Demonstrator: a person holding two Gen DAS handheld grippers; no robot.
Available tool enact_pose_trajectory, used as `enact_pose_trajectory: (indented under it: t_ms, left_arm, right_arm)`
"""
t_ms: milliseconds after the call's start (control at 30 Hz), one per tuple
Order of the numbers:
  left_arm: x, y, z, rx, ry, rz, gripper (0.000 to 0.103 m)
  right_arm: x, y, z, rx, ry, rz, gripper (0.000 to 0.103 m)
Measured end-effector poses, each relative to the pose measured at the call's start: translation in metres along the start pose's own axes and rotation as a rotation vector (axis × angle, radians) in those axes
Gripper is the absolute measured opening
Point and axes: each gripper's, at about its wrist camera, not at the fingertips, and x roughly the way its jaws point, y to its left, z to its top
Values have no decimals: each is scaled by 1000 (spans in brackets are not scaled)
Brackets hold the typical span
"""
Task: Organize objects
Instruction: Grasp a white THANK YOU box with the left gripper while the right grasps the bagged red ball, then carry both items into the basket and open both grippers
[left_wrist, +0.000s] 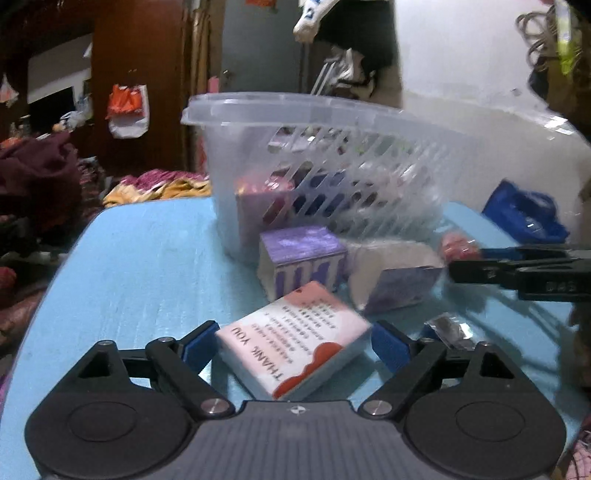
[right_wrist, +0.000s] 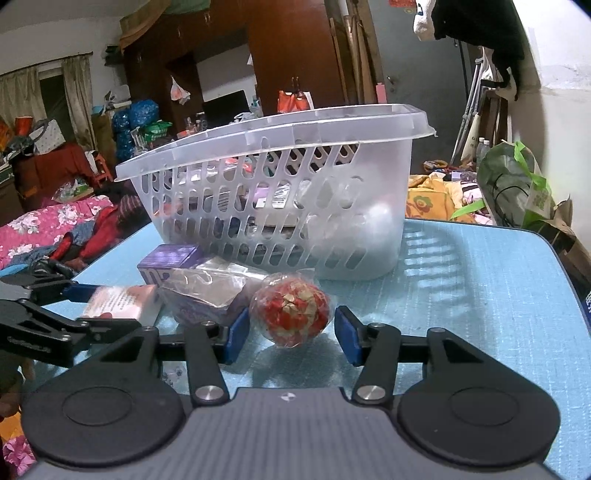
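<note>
On the blue table (left_wrist: 147, 258), a pink-and-white "THANK YOU" box (left_wrist: 291, 339) lies at a slant between the blue pads of my left gripper (left_wrist: 293, 345). The jaws stand wide, the pads close to its corners without a clear grip. My right gripper (right_wrist: 291, 332) is shut on a red-and-gold ball (right_wrist: 290, 314) in clear wrap, which rests on the table. In the left wrist view its fingers (left_wrist: 517, 275) reach in from the right to the ball (left_wrist: 458, 247). The box (right_wrist: 122, 302) also shows at the left of the right wrist view.
A clear slotted basket (right_wrist: 295, 122) holding several items stands just behind. Before it lie a purple box (left_wrist: 303, 254) and a clear-wrapped purple packet (left_wrist: 399, 280). A small silver wrapper (left_wrist: 448, 328) lies near the right pad. A blue bag (left_wrist: 524, 214) sits at the far right.
</note>
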Motion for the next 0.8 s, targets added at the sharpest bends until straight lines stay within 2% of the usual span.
enact_pose_trajectory:
  t_ms: [100, 233, 433, 600, 667, 733, 800]
  left_arm:
    - [-6, 3, -3, -6, -25, -5, 88]
    - [-23, 6, -10, -4, -133, -39, 88]
    - [-24, 10, -8, -27, -151, -75, 88]
    - [-44, 10, -5, -38, -254, -77, 88]
    - [-65, 8, 11, -39, -336, -112, 88]
    - [-81, -1, 42, -6, -403, -95, 88]
    - [-83, -8, 76, 23, -421, -89, 88]
  right_arm:
    - [-1, 0, 0, 4, -10, -2, 55]
    - [-4, 2, -1, -4, -26, -1, 54]
    - [-8, 7, -2, -31, -58, -24, 54]
    - [-31, 16, -9, -51, -137, -9, 54]
    - [-51, 22, -6, -40, -206, 25, 54]
    - [-69, 30, 10, -52, -285, 40, 54]
    - [-80, 38, 40, -100, -350, -5, 54]
